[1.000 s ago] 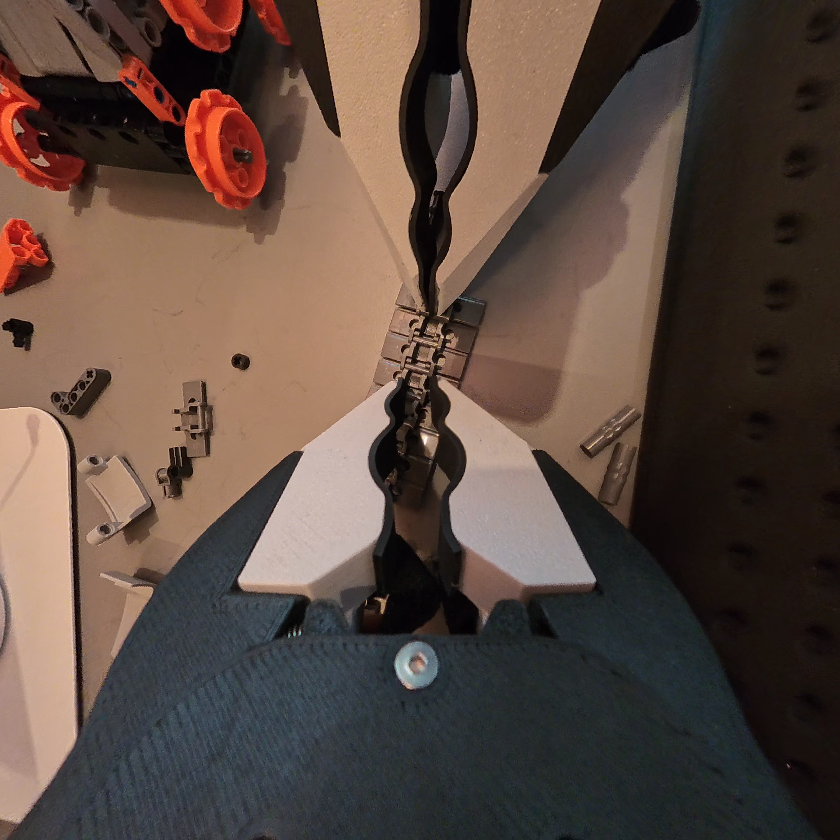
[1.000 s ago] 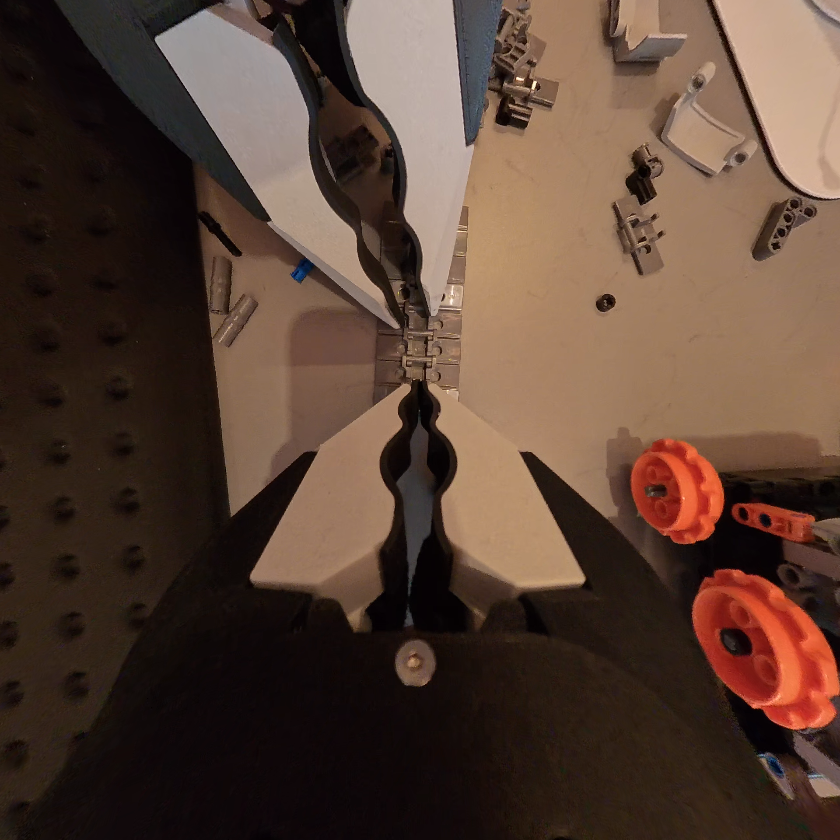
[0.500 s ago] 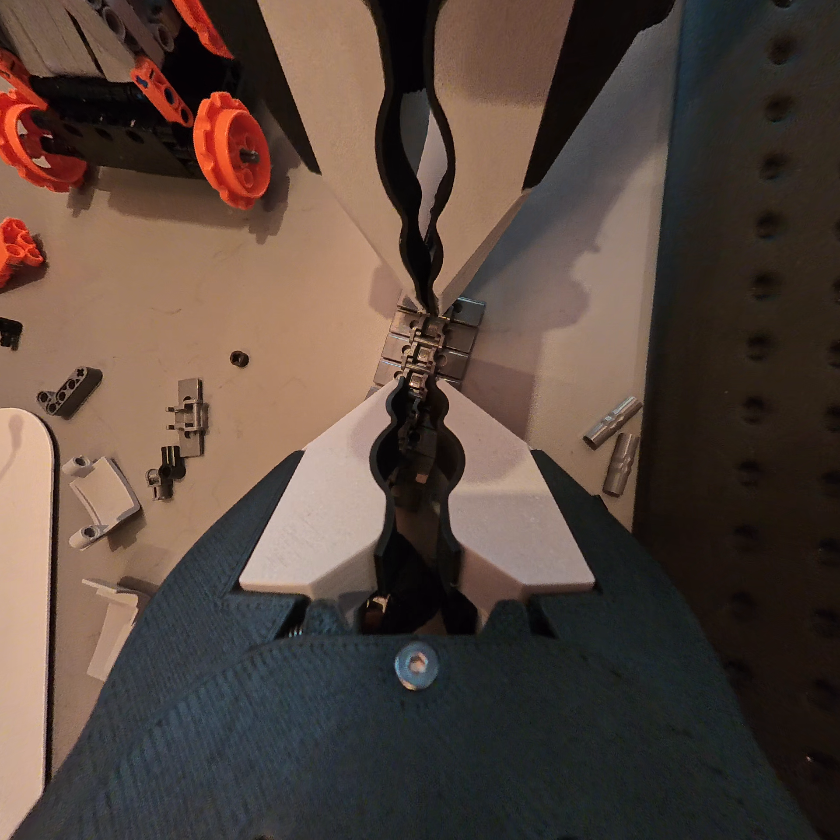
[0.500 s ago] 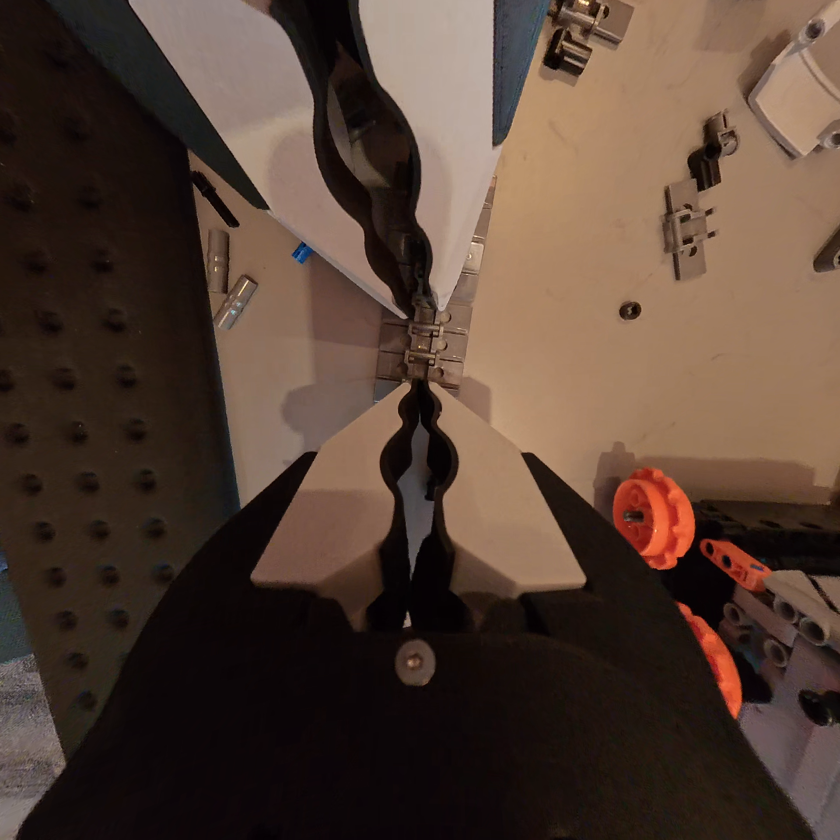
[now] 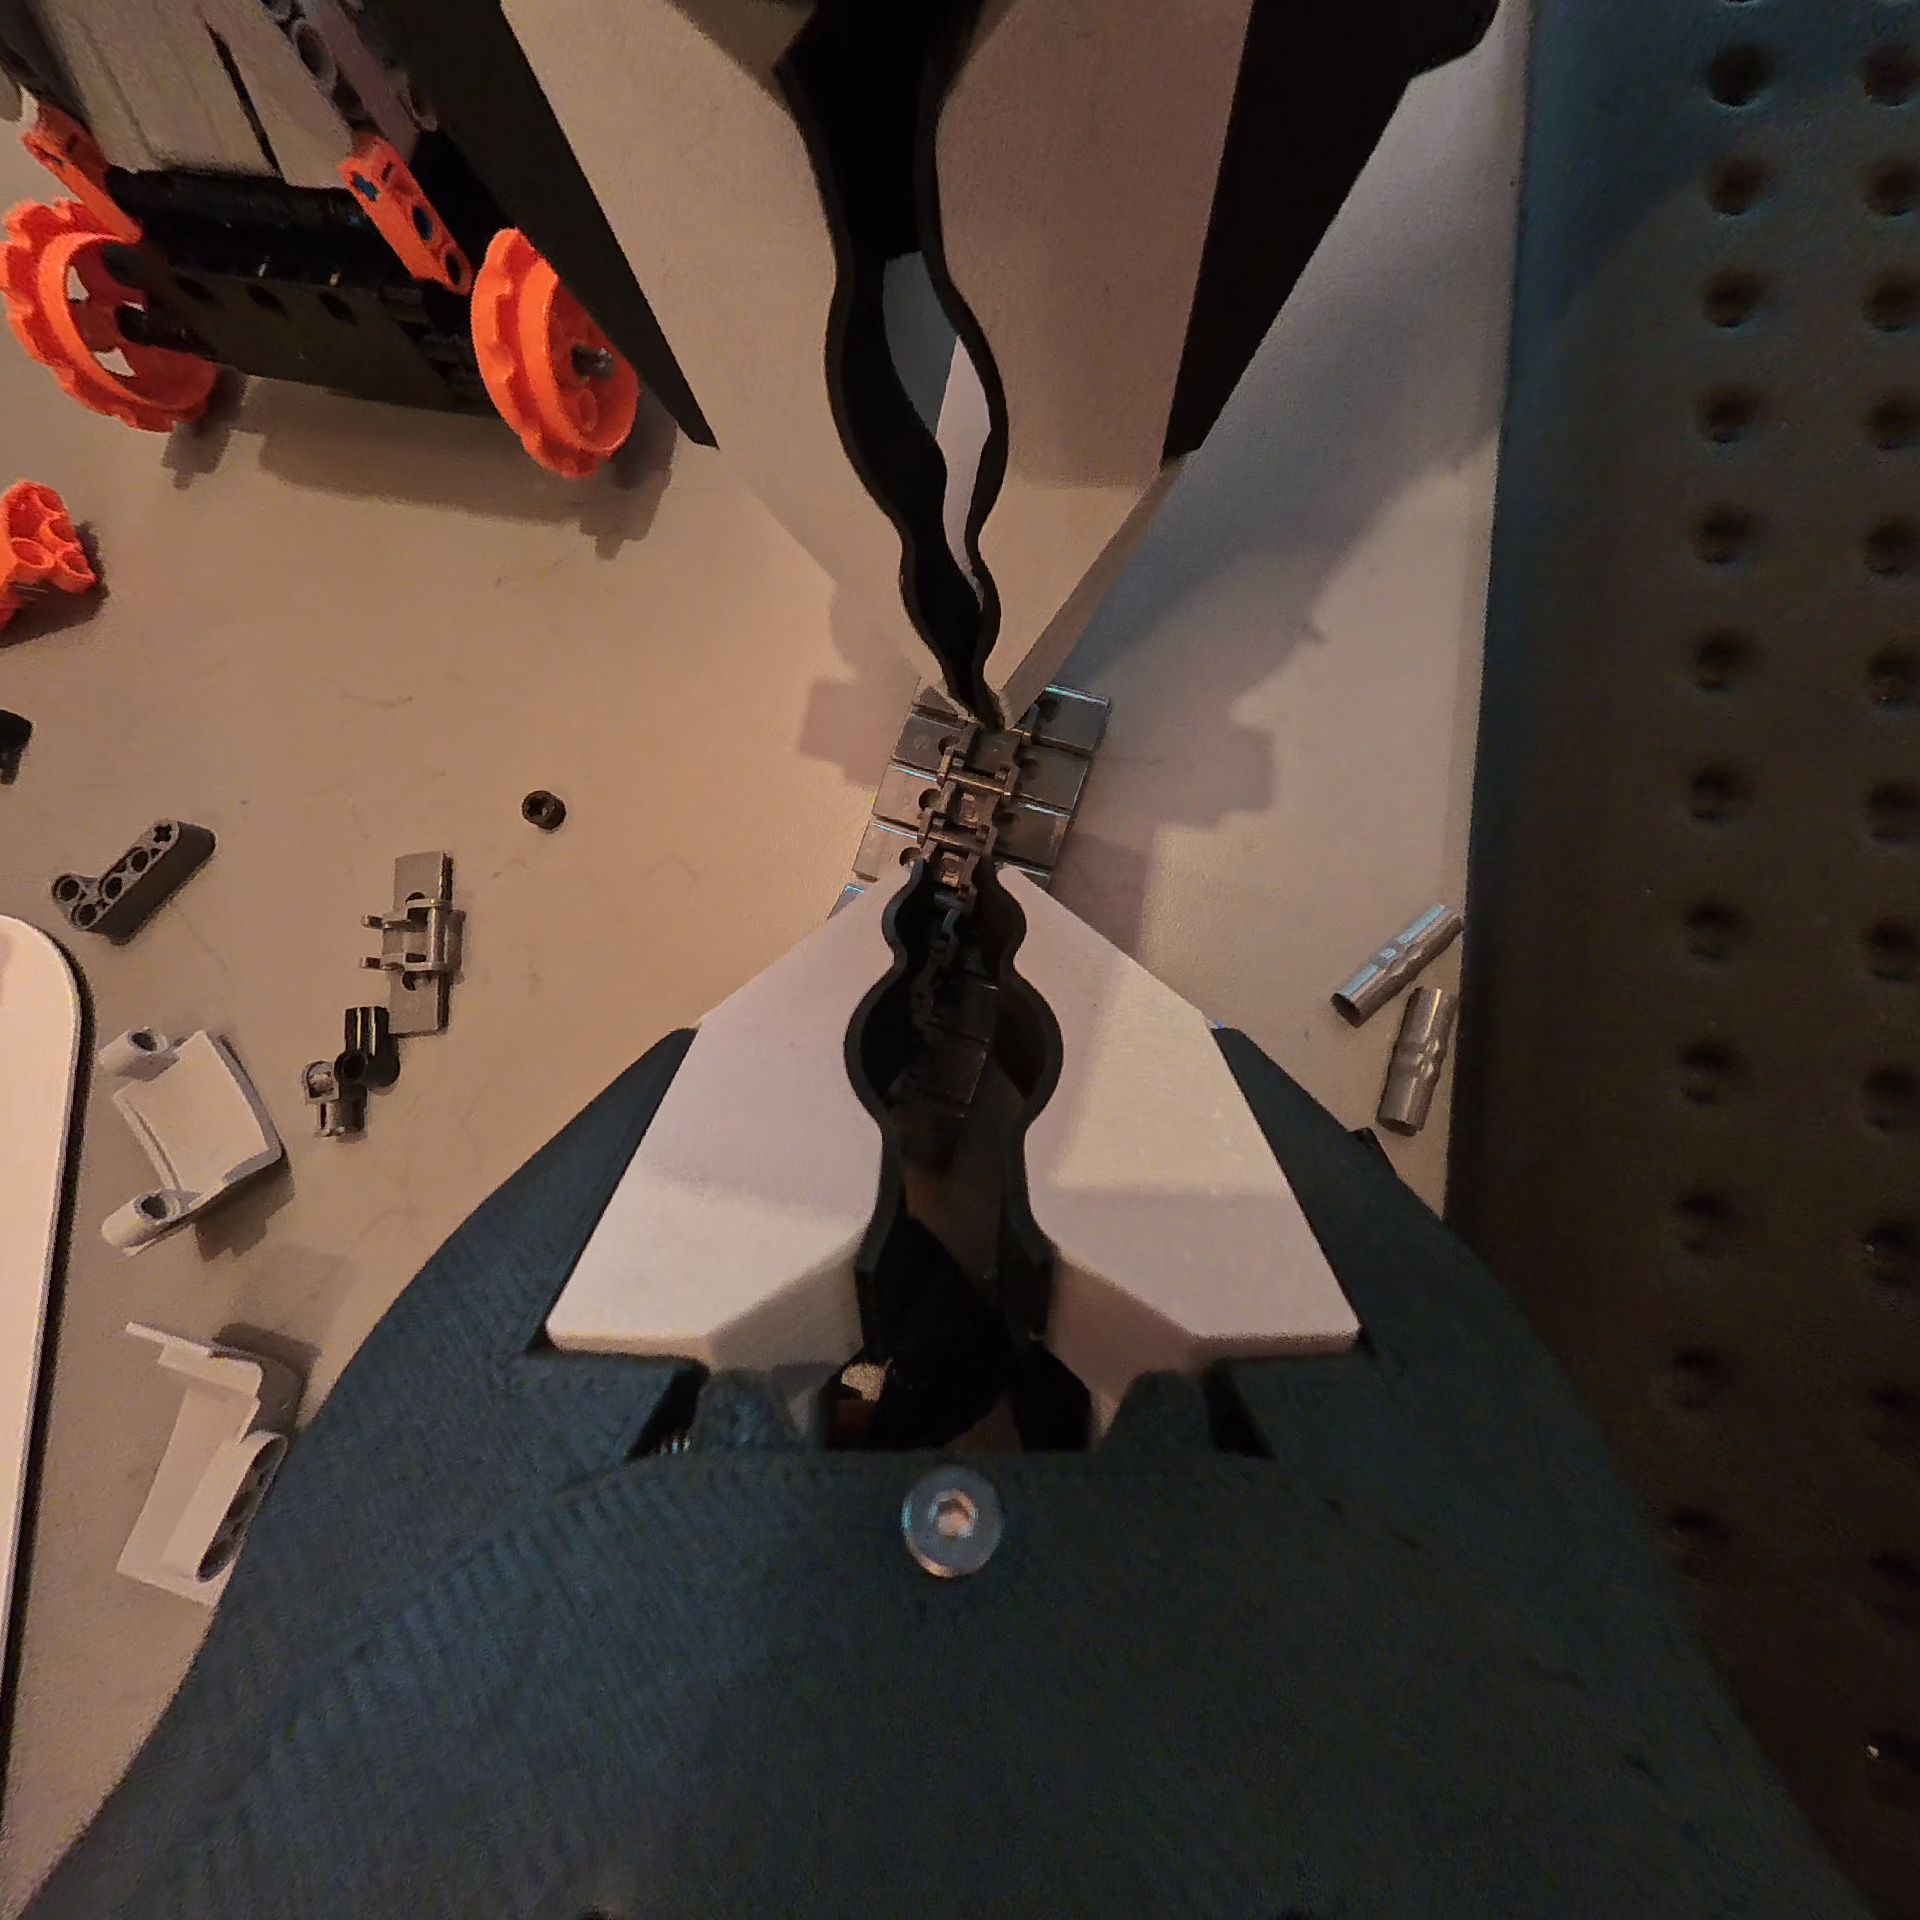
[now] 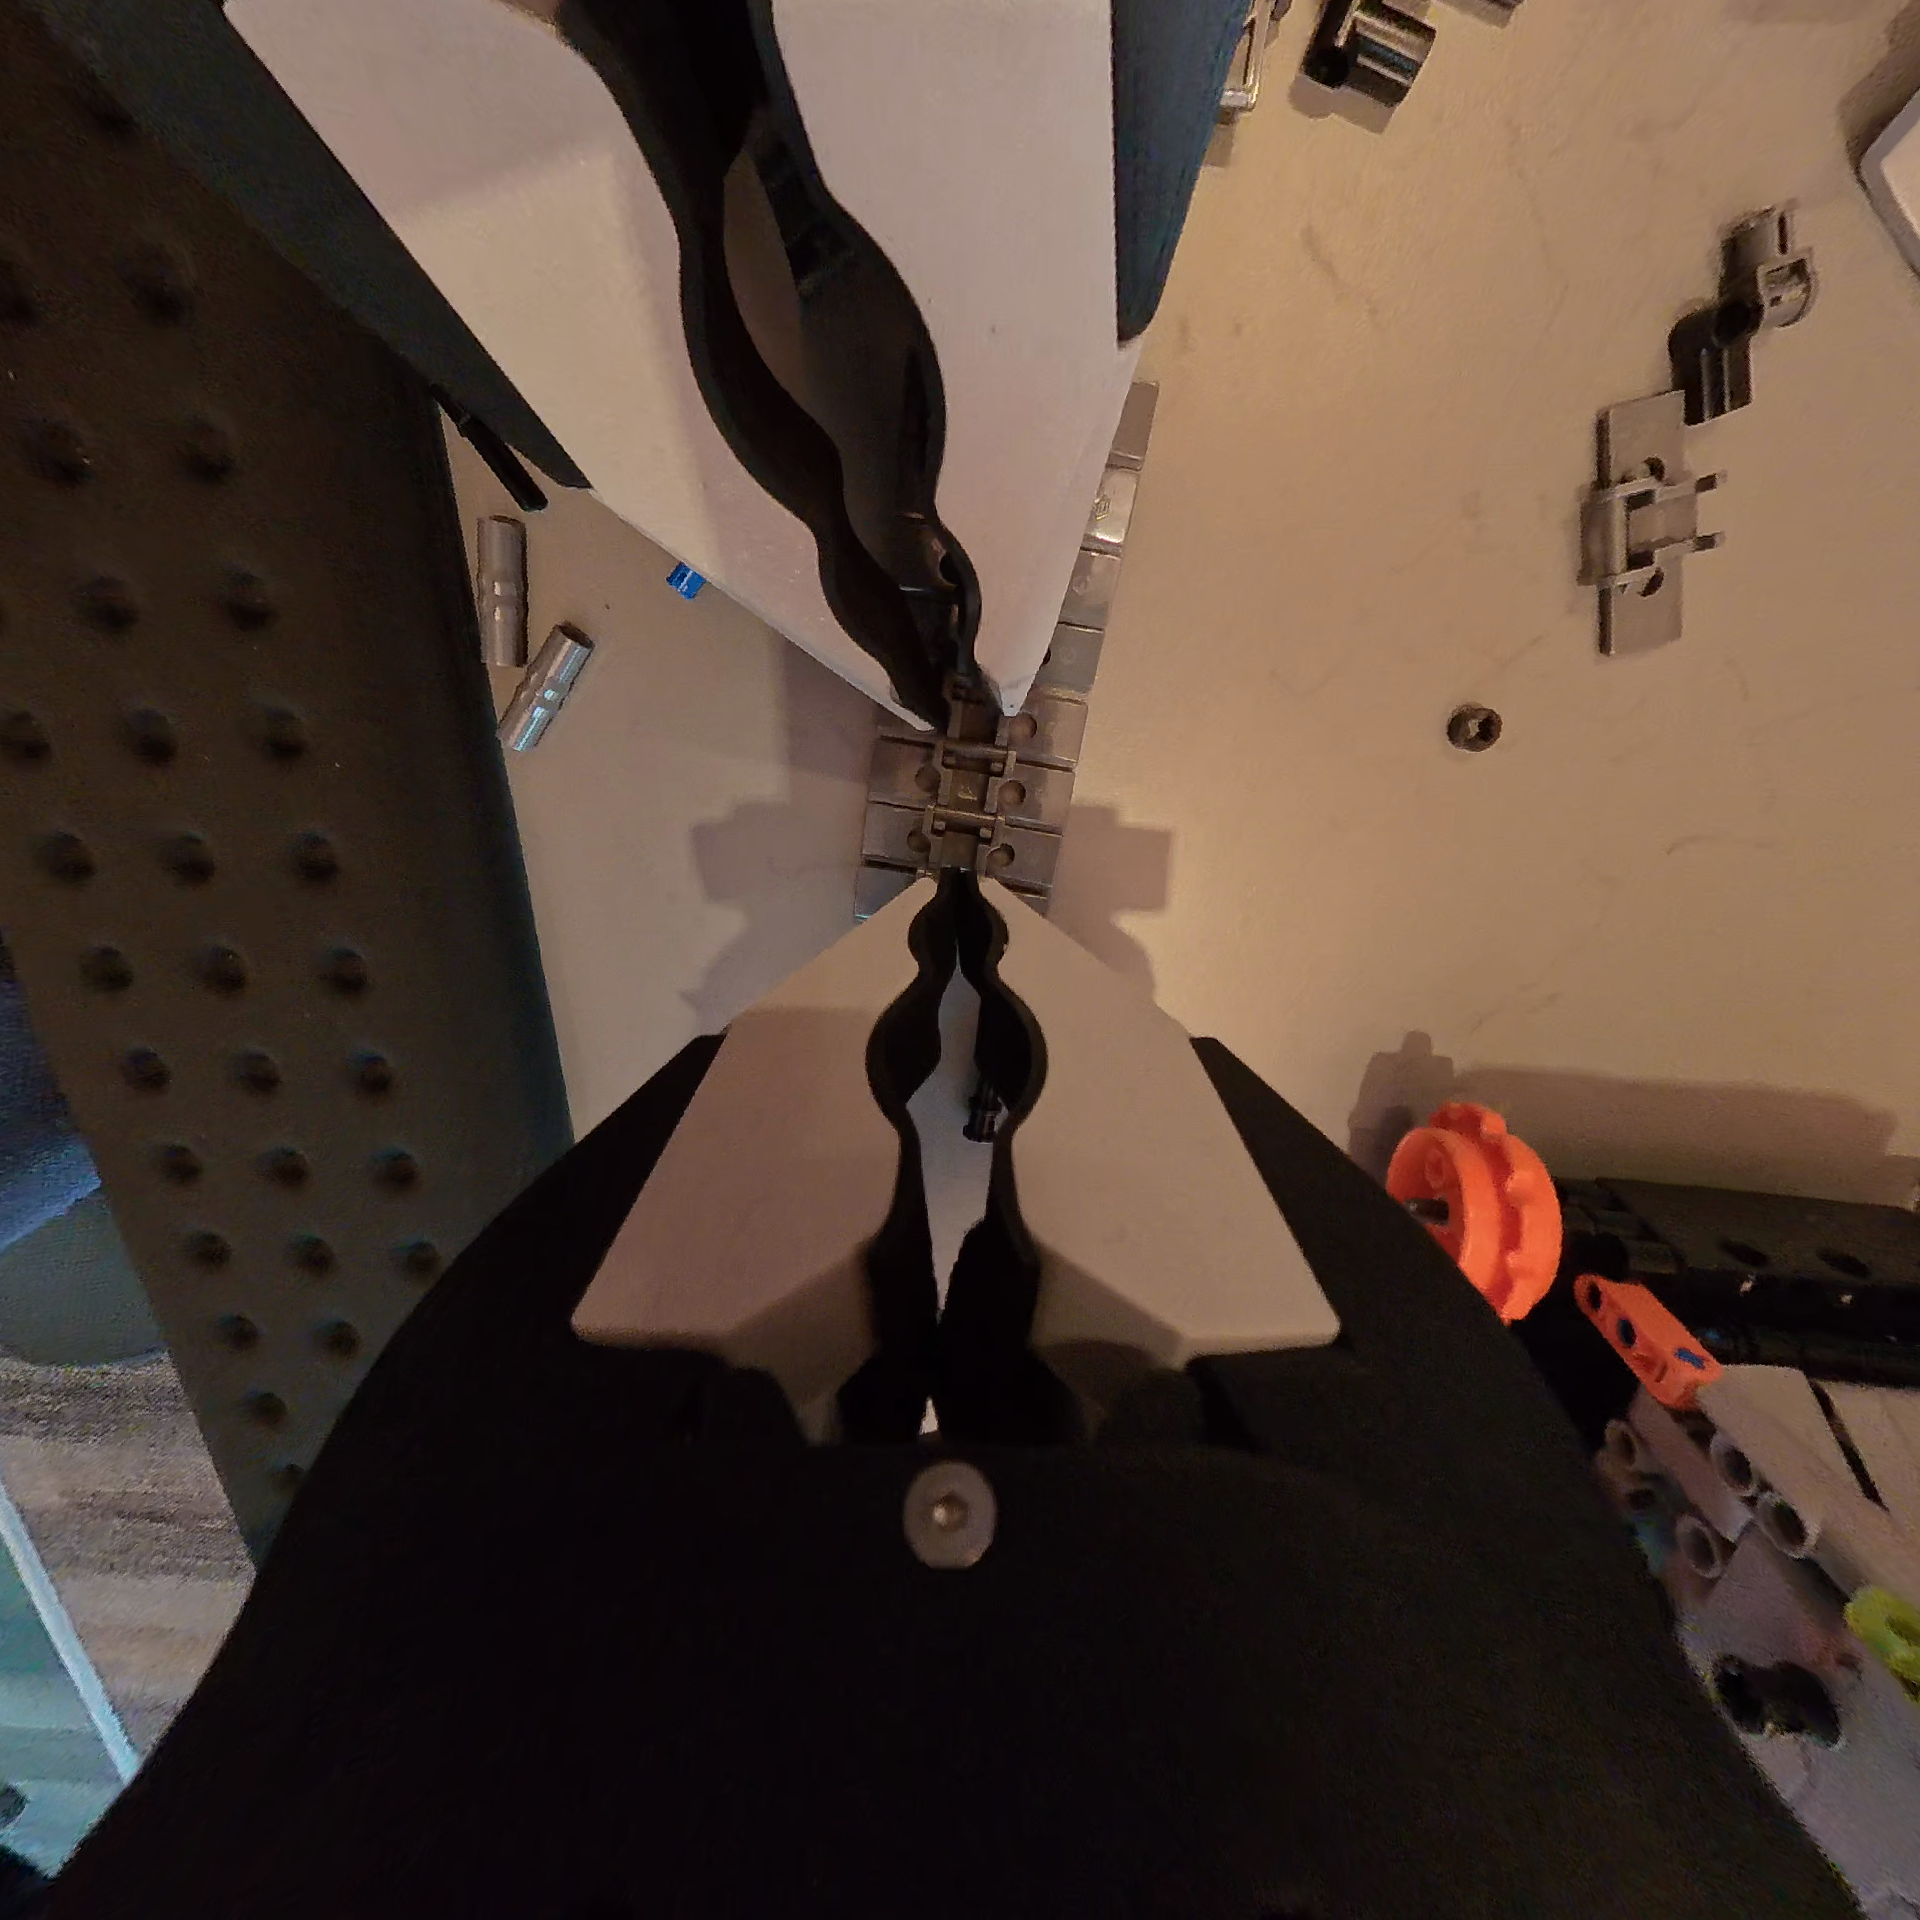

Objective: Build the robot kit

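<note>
Both grippers (image 5: 956, 883) (image 6: 961, 883) pinch grey track chain (image 5: 982, 774); loose tubes (image 5: 1397, 961) nearby.

left wrist: down, close | right wrist: facing it, probably close | shared: track links (image 5: 977, 779)

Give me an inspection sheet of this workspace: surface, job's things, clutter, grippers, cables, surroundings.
Surface: pale tabletop, lightly scuffed.
Job's things: grey tread chain held taut between both grippers; part-built model with orange sprocket wheels at the table's far side in the left wrist view.
Clutter: two grey tube connectors, loose tread link, dark angled beam, white curved panel.
Grippers: left gripper and right gripper both shut on the chain.
Cables: nothing seen.
Surroundings: dark perforated board along the table edge.
</note>
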The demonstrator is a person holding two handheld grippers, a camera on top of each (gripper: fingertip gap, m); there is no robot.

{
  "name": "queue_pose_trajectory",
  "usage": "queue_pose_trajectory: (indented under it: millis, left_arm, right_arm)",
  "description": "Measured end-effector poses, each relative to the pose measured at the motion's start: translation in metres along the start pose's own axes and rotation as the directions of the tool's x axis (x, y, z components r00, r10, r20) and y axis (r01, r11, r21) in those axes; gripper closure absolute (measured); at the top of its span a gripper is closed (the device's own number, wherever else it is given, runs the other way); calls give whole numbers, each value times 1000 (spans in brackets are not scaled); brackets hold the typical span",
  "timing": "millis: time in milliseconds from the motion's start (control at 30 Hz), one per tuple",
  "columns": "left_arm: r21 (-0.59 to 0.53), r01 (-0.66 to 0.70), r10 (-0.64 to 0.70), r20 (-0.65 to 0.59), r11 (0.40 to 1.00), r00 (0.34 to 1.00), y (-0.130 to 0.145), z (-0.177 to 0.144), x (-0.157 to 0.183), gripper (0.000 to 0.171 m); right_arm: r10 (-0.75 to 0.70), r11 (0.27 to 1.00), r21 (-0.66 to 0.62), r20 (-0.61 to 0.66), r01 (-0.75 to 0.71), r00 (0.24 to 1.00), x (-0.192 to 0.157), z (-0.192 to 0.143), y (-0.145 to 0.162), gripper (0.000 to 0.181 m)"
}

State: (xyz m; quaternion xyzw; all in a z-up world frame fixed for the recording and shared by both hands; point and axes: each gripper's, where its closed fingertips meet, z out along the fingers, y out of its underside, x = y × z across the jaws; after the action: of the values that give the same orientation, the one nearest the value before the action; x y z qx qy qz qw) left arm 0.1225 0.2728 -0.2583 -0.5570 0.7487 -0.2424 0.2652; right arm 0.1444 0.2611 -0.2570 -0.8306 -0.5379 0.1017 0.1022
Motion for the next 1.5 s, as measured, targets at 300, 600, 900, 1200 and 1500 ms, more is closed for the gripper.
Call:
queue_pose_trajectory:
  millis: [300, 600, 900, 1200, 1500]
  left_arm:
    - [36, -5, 6, -39, 999, 999, 1, -1, 8, 168]
    - [32, -62, 63, -28, 998, 998, 1, -15, 7, 157]
    - [-6, -4, 5, 113, 1000, 994, 28, -72, -28, 151]
    - [-163, 32, -13, 119, 986, 993, 84, -109, -16, 147]
    - [-294, -4, 42, 122, 956, 992, 108, -97, -2, 160]
  right_arm:
    - [7, 1000, -21, -35, -8, 999, 2, 1, -3, 181]
    - [56, 977, 210, -85, -37, 995, 4, -11, -8, 181]
    - [13, 971, 240, -69, 4, 998, -7, 3, 1, 177]
    - [24, 951, 309, -123, 16, 992, -5, -13, -3, 175]
    - [25, 941, 338, -132, 21, 991, -5, -14, -5, 176]
